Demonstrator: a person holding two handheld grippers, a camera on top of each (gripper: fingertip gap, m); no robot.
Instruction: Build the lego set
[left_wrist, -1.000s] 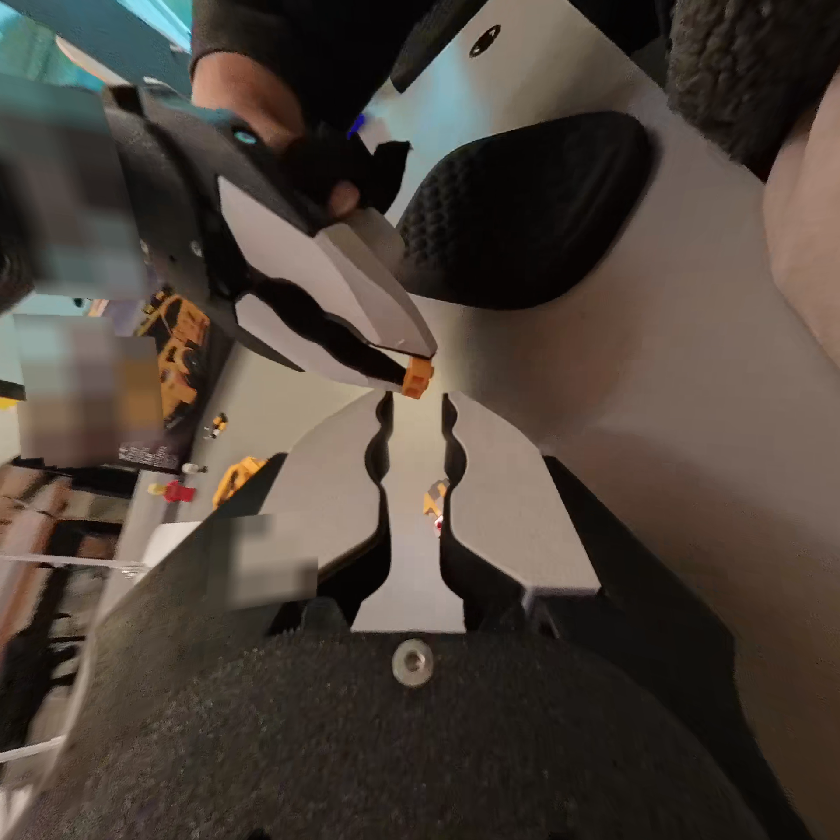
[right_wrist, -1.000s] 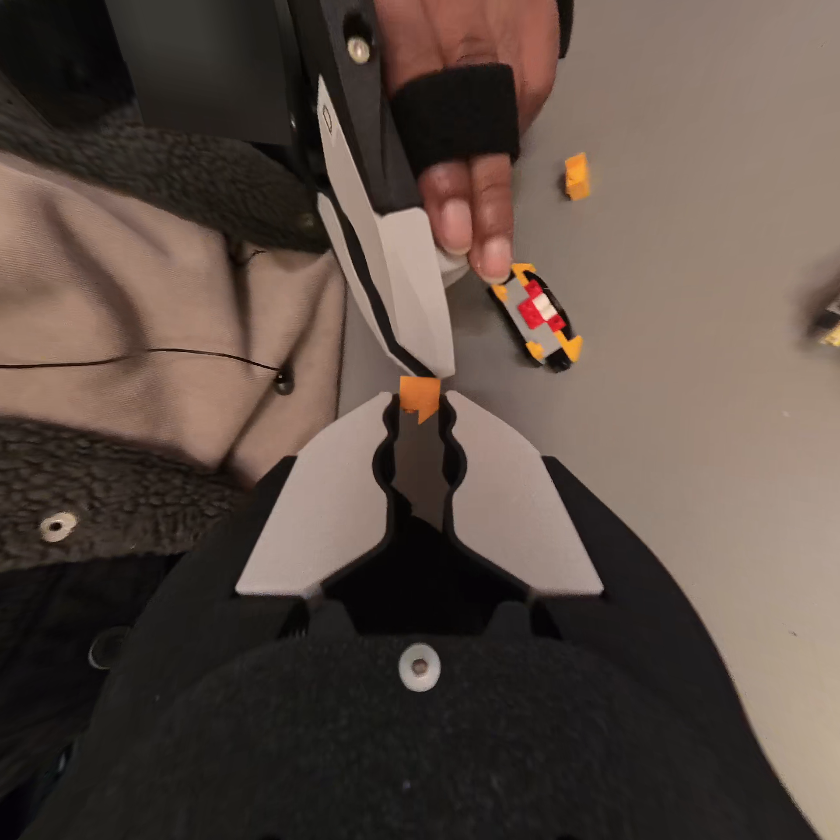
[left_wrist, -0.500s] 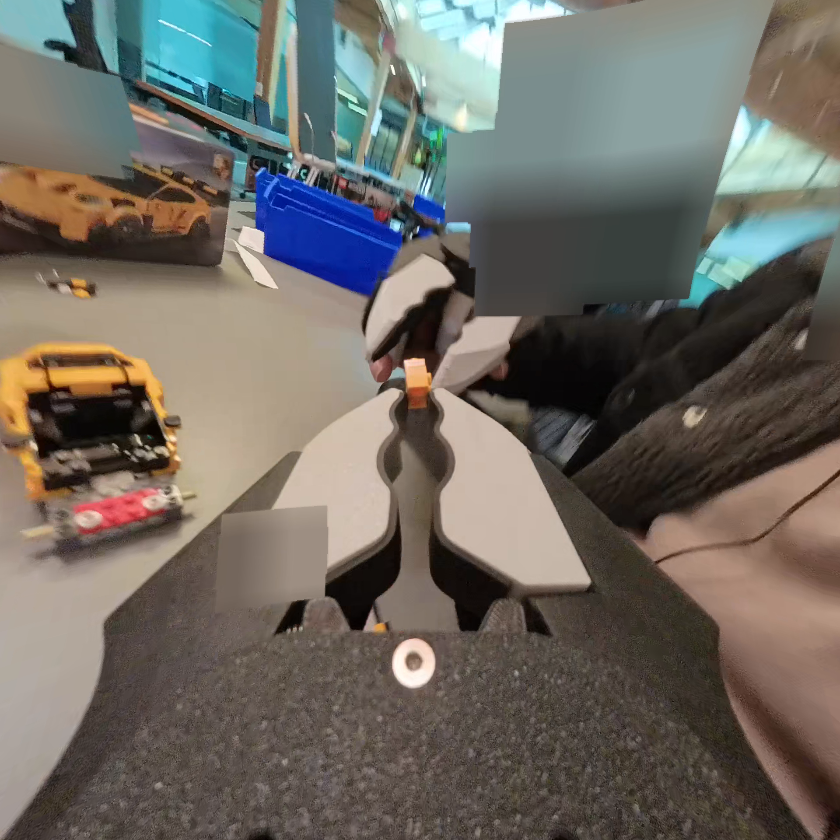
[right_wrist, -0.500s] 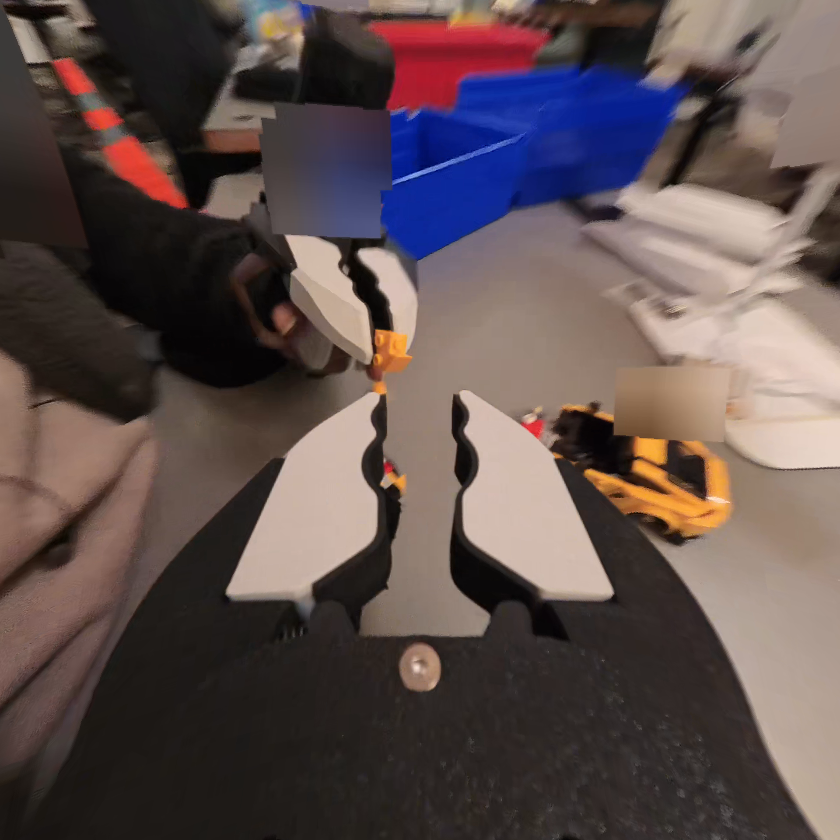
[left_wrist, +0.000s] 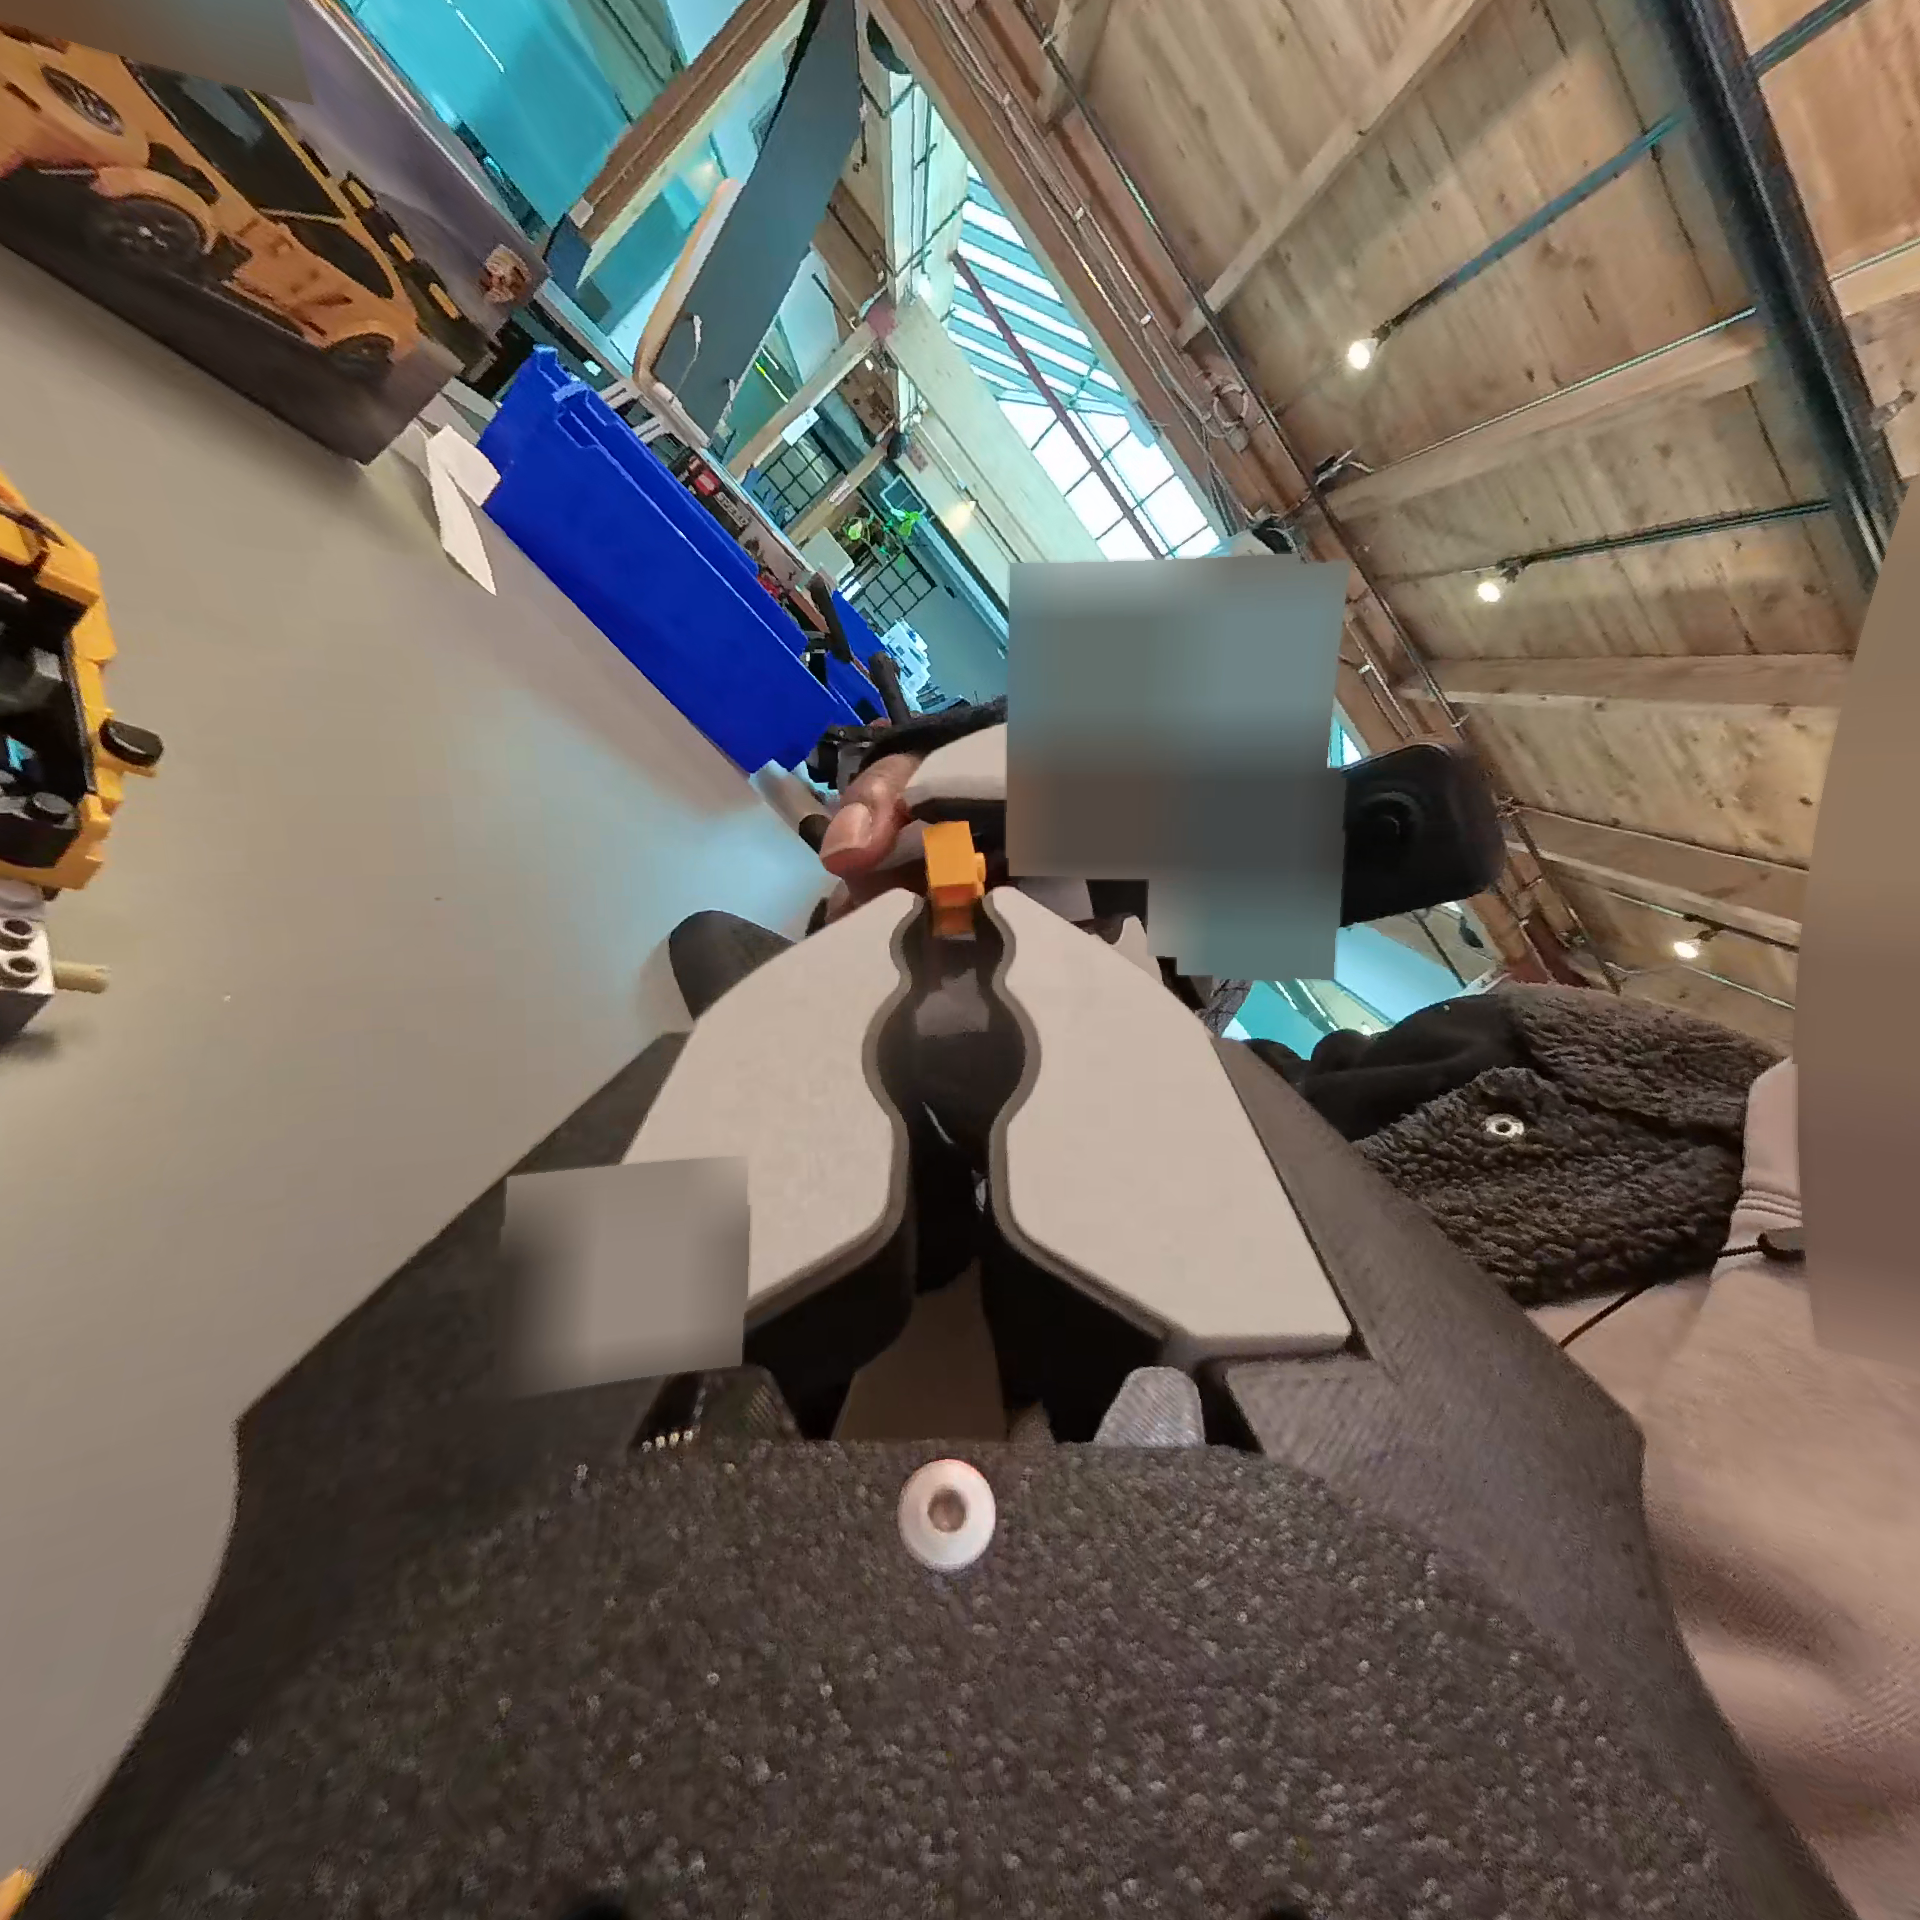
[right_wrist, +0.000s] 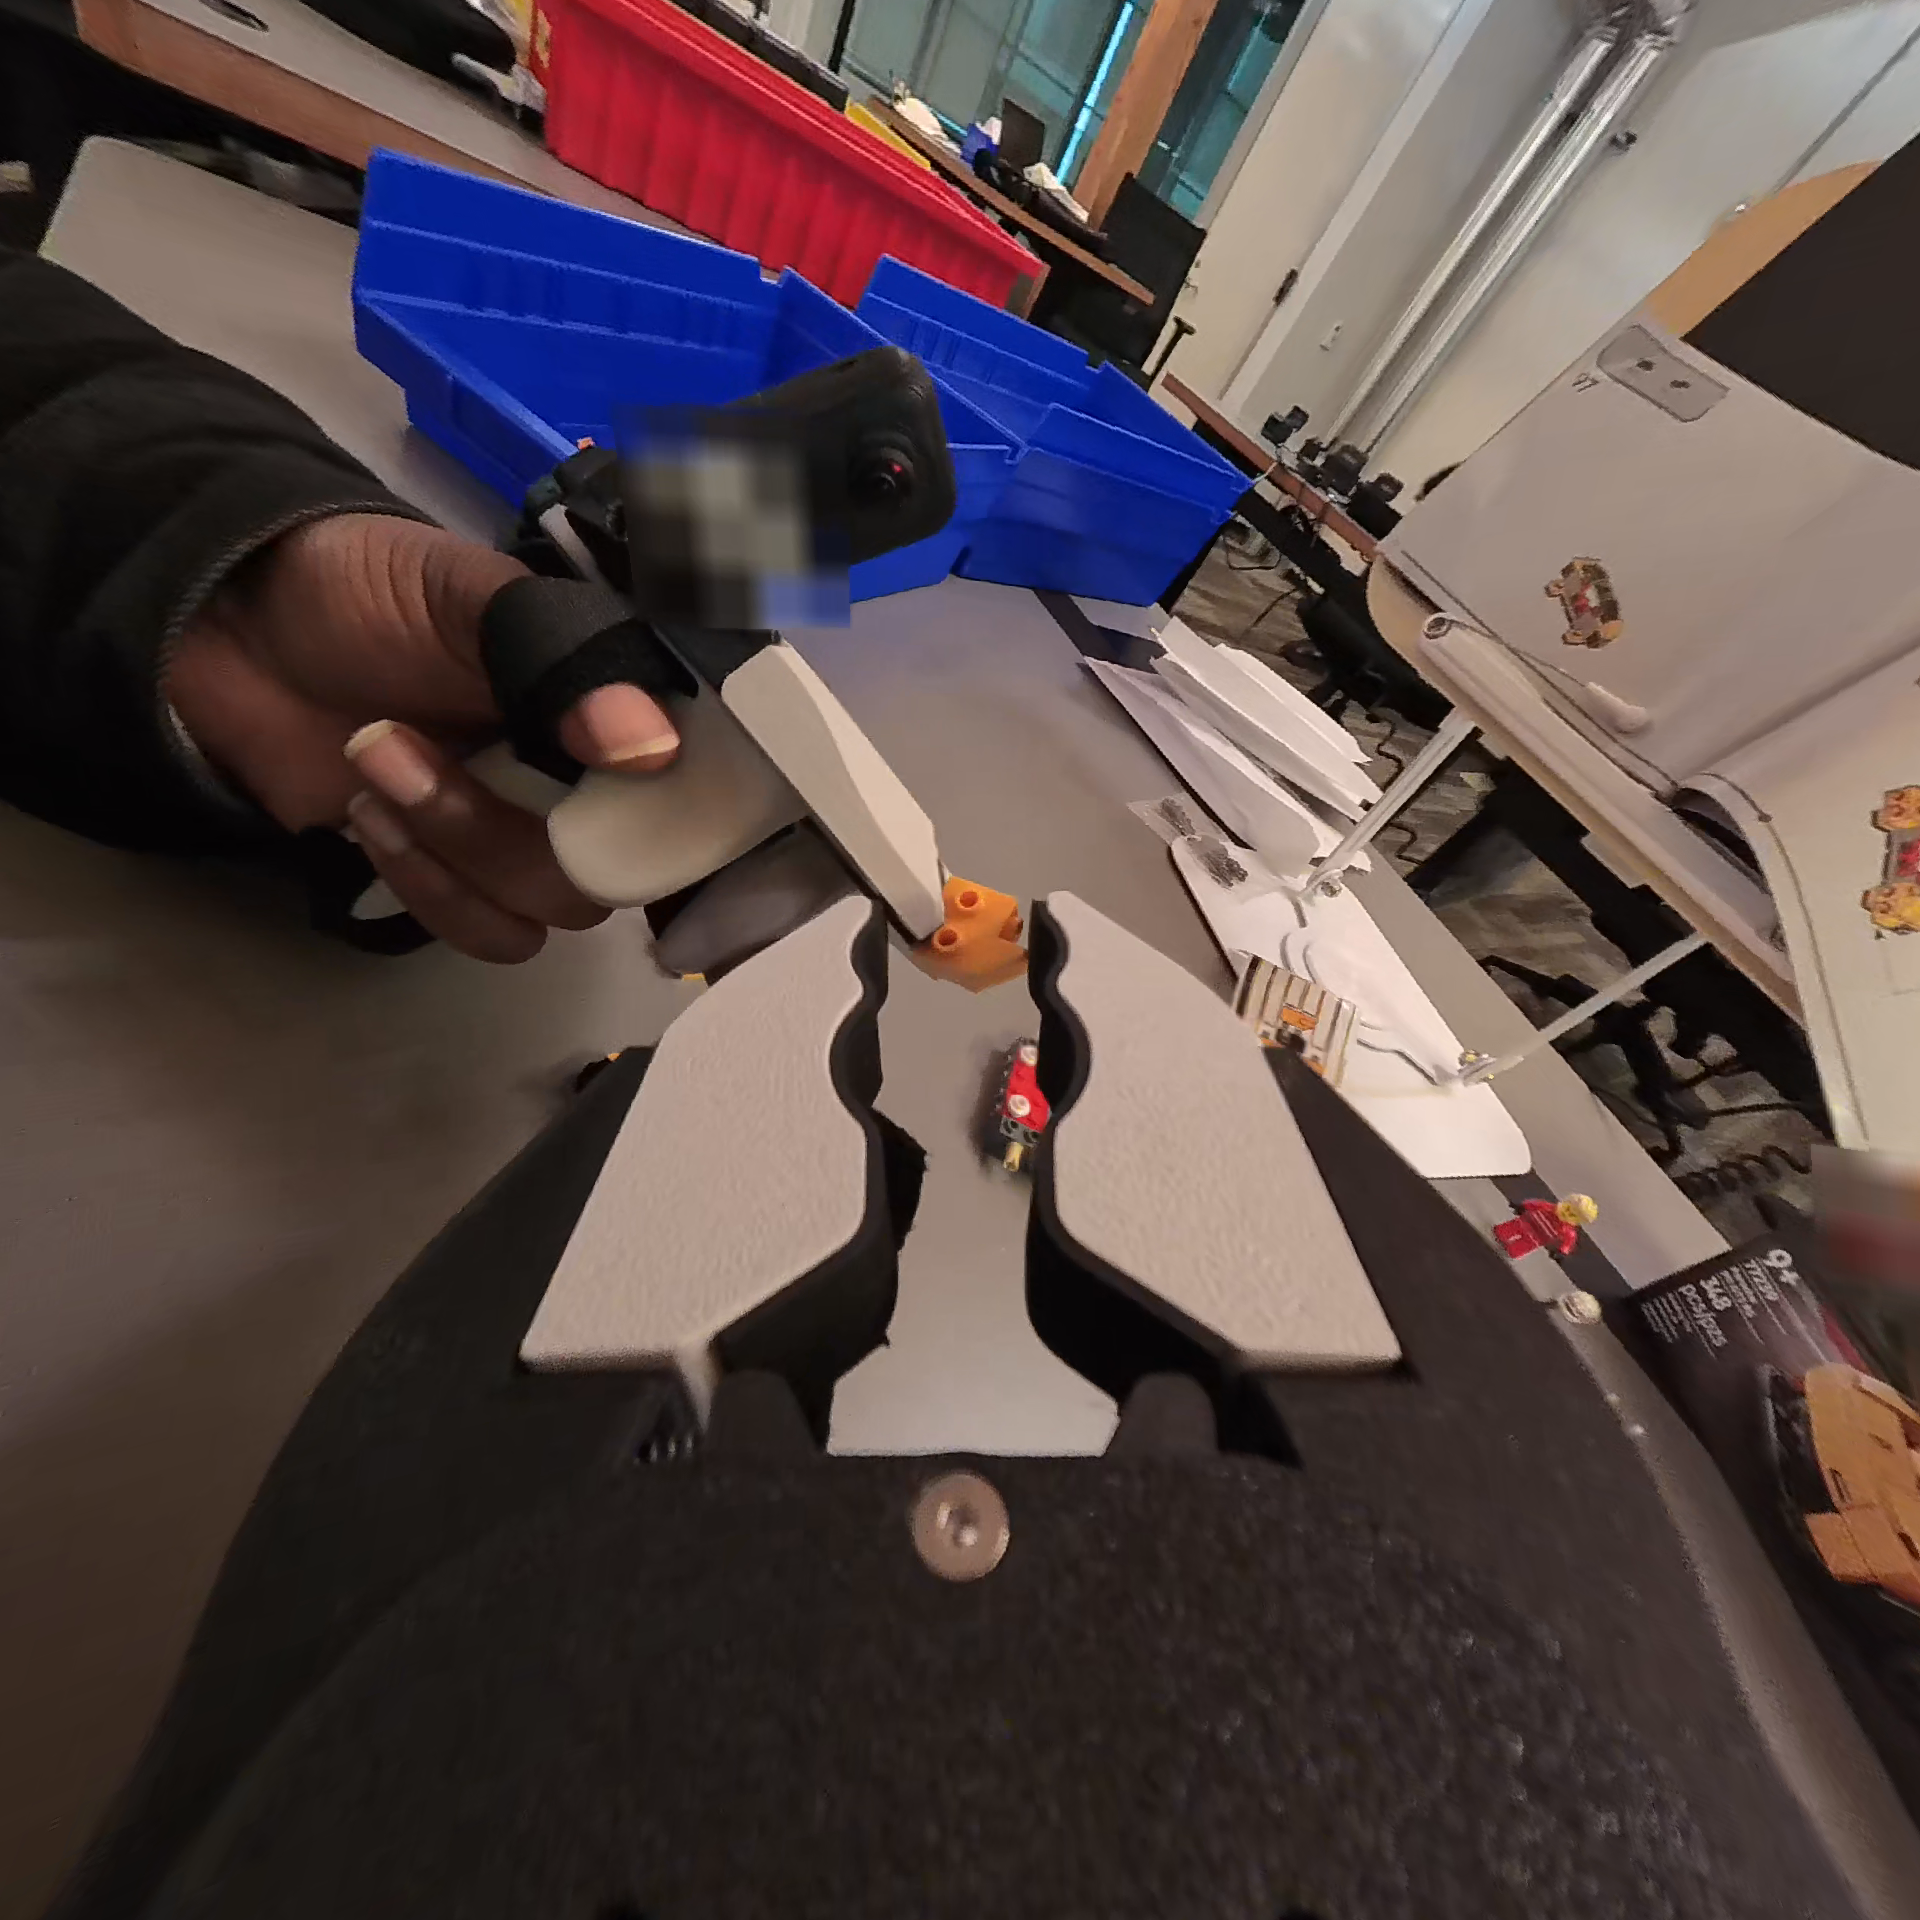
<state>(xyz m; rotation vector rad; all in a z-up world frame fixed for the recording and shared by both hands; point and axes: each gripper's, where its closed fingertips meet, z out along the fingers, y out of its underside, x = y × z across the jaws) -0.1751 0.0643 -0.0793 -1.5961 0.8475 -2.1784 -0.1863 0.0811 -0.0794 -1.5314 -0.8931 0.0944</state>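
The orange brick (right_wrist: 971, 940), clamped at the left gripper (left_wrist: 951, 914) tips, sits between the right gripper's (right_wrist: 956, 935) parted fingertips.

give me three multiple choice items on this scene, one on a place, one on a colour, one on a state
1. Where is the small brick?
A. lying on the table
B. pinched at the tips of the left claw
C. inside a blue bin

2. What colour is that brick?
A. orange
B. green
C. white

3. How does the right claw stand?
A. shut on the brick
B. shut on nothing
C. open

Answers:
1. B, the left wrist view shows the brick clamped between its own two fingertips, off the table.
2. A, it shows orange in both views.
3. C, the right wrist view shows a clear gap between its fingers, with table and a small red and black lego piece seen through it.
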